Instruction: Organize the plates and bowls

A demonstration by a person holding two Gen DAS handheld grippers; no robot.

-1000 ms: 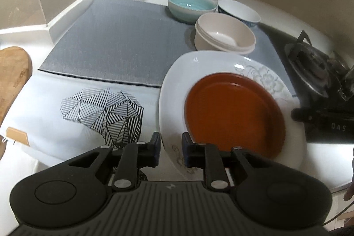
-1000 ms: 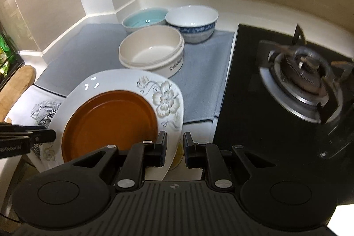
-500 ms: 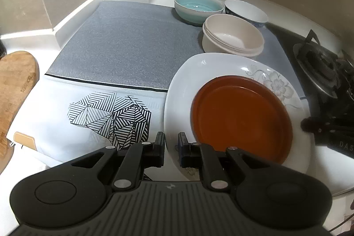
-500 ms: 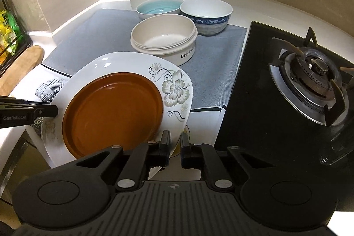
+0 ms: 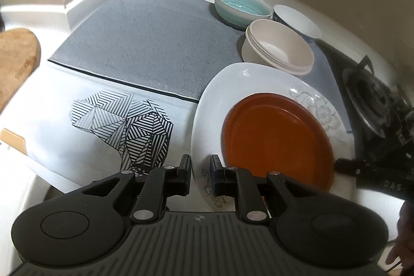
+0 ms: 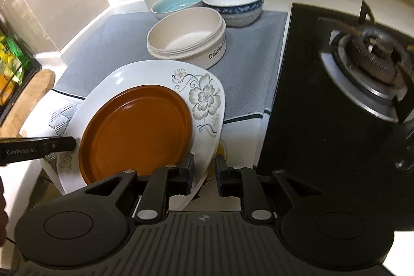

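Kitchen counter, mat (image 5: pixel 145 43) in the corner, stove (image 6: pixel 367 61) alongside. Both grippers are pinching the white plate (image 5: pixel 220 95) — left gripper (image 5: pixel 200 170) on its near-left rim, right gripper (image 6: pixel 204 170) on the near-right, whose jaws have just been opening with the rim between them. That plate is hovering tilted, carrying the brown plate (image 6: pixel 137 131). Risk: a loosening right grip could be letting the brown plate slide off. Count — two plates, three bowls: teal (image 6: pixel 176 3), blue-rimmed (image 6: pixel 233 1), cream (image 6: pixel 186 35).
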